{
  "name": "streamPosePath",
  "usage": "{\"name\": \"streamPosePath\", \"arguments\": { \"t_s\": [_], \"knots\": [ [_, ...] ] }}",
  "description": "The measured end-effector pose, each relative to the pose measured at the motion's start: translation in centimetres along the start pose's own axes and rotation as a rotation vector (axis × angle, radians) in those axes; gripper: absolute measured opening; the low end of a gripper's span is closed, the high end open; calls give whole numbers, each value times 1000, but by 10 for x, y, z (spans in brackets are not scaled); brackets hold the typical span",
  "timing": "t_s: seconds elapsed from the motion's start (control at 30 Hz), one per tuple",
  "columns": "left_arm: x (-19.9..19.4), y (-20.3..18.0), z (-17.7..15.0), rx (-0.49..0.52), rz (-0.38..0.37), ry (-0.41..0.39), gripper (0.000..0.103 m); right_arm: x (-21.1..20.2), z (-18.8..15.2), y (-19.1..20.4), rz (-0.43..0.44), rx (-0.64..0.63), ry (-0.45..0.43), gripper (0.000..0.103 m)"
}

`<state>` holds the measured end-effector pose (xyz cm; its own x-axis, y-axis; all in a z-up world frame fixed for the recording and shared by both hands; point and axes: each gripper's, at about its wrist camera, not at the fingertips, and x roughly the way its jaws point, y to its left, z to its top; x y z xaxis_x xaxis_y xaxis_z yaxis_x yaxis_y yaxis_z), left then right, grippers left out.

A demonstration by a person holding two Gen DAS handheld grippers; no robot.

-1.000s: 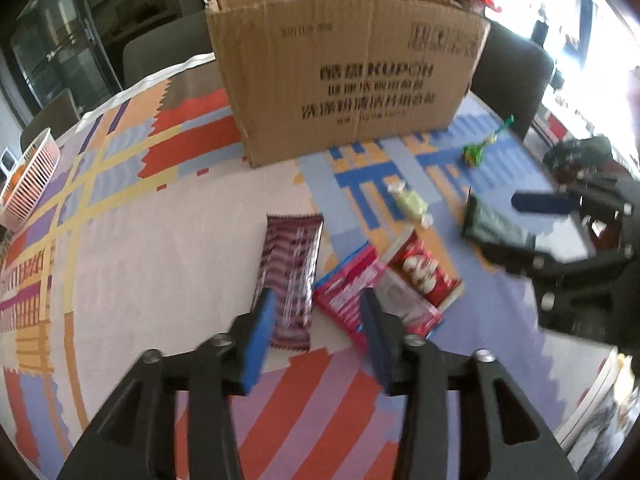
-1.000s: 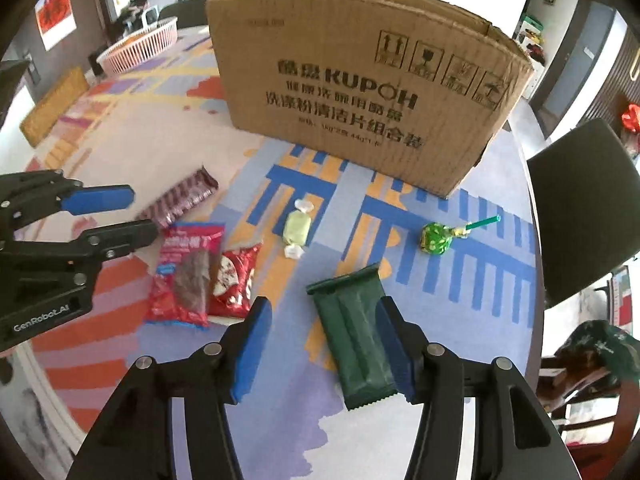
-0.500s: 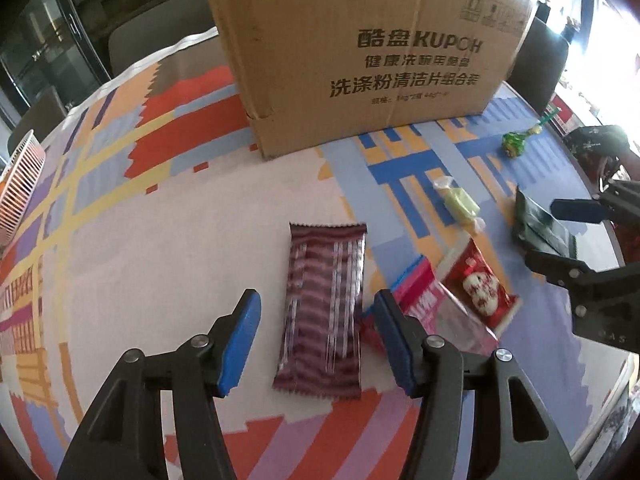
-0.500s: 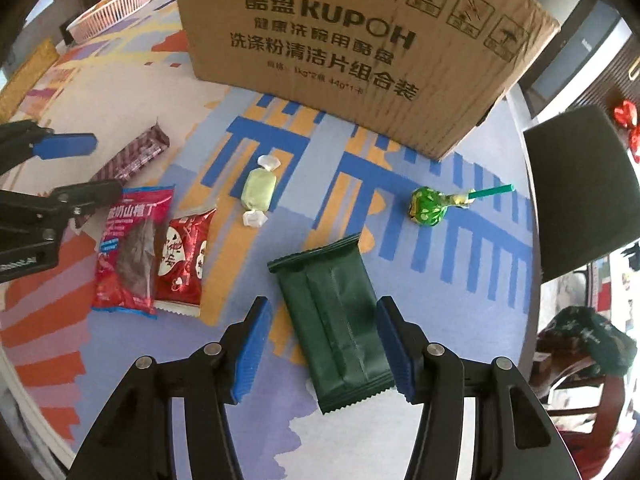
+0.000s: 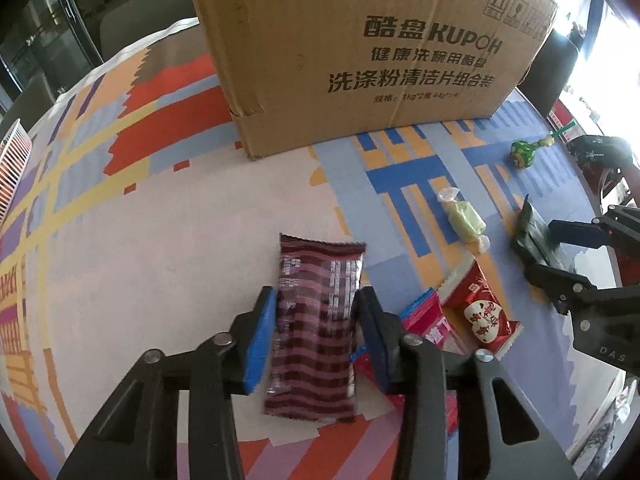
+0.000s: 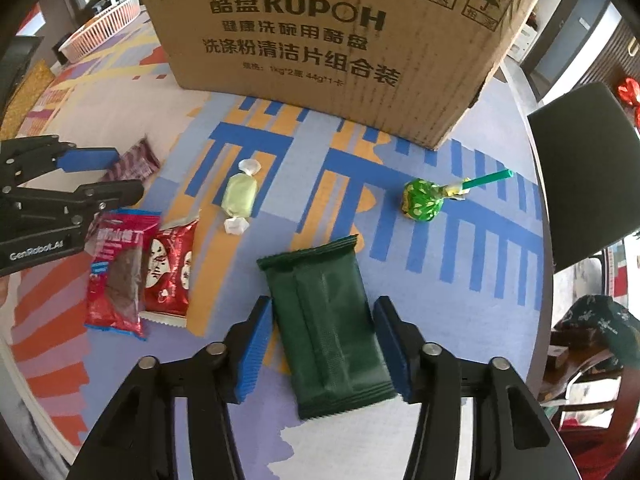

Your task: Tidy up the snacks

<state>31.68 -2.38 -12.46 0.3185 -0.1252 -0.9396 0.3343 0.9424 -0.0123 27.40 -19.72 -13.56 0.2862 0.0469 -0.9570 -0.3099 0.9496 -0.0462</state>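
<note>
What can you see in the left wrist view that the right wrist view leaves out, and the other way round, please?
Only the left wrist view shows the whole maroon striped packet lying between the closing left gripper. Only the right wrist view shows the whole dark green packet between the closing right gripper, plus the full pink-and-blue packet and a red bow at the edge. Both show the cardboard box, green lollipop, pale green candy, red packet and patterned tablecloth.
</note>
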Motion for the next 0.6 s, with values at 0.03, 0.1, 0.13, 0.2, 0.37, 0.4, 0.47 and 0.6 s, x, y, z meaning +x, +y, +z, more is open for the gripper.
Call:
{"name": "streamPosePath", "arguments": {
  "t_s": [0.03, 0.1, 0.13, 0.2, 0.37, 0.4, 0.47, 0.6],
  "knots": [
    [-1, -1, 0, 6, 5, -2, 37, 0, 1, -1, 8, 6, 0, 46],
    [-2, -1, -2, 2, 14, -5, 36, -1, 0, 0, 8, 6, -5, 45],
    [-3, -1, -3, -1, 20, -7, 35, -1, 0, 1, 8, 8, -8, 45],
    [-5, -2, -6, -6, 34, -15, 35, -2, -1, 0, 9, 9, -13, 45],
    [-22, -6, -17, -17, 47, -51, 35, -10, -7, 7, 23, 20, -35, 44],
    [-25, -6, -18, -19, 46, -59, 35, -14, -9, 10, 26, 17, -43, 44],
    [-33, -6, -19, -23, 49, -73, 35, -22, -13, 15, 26, 17, -60, 44],
    [-53, -9, -24, -32, 39, -119, 35, -39, -14, 19, 25, 18, -108, 44]
  ]
}}
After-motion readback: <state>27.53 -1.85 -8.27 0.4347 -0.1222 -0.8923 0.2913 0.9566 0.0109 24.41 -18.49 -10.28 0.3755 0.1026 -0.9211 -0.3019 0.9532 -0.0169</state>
